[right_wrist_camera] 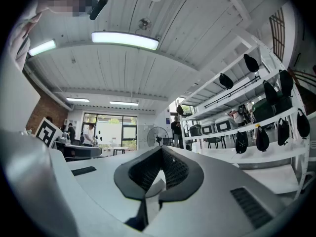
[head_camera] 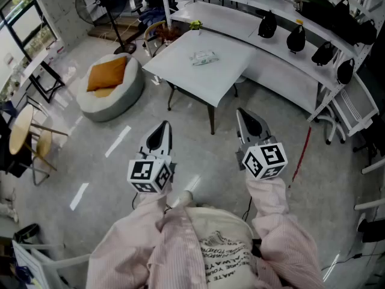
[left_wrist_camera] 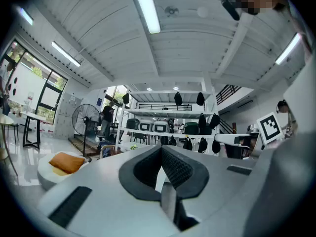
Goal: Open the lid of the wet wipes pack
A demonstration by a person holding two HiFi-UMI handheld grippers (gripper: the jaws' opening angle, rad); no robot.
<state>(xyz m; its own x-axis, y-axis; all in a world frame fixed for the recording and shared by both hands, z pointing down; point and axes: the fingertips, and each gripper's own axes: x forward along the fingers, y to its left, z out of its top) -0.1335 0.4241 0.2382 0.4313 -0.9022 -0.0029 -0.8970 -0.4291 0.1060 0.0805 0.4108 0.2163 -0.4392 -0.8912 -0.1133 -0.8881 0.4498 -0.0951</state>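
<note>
Well short of table and wipes pack, left gripper, right gripper, jaws closed, empty.

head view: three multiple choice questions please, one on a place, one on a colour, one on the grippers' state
1. Where is the wet wipes pack? A on the white table B on the floor C on the shelf
2. What colour is the cushion on the beanbag? A blue B orange C green
3. How are the left gripper and right gripper? A both shut, empty B both wide open C both shut on the pack
Key: 1 A, it lies mid-table; 2 B, orange against grey; 3 A, each gripper view shows pads meeting, nothing between.
</note>
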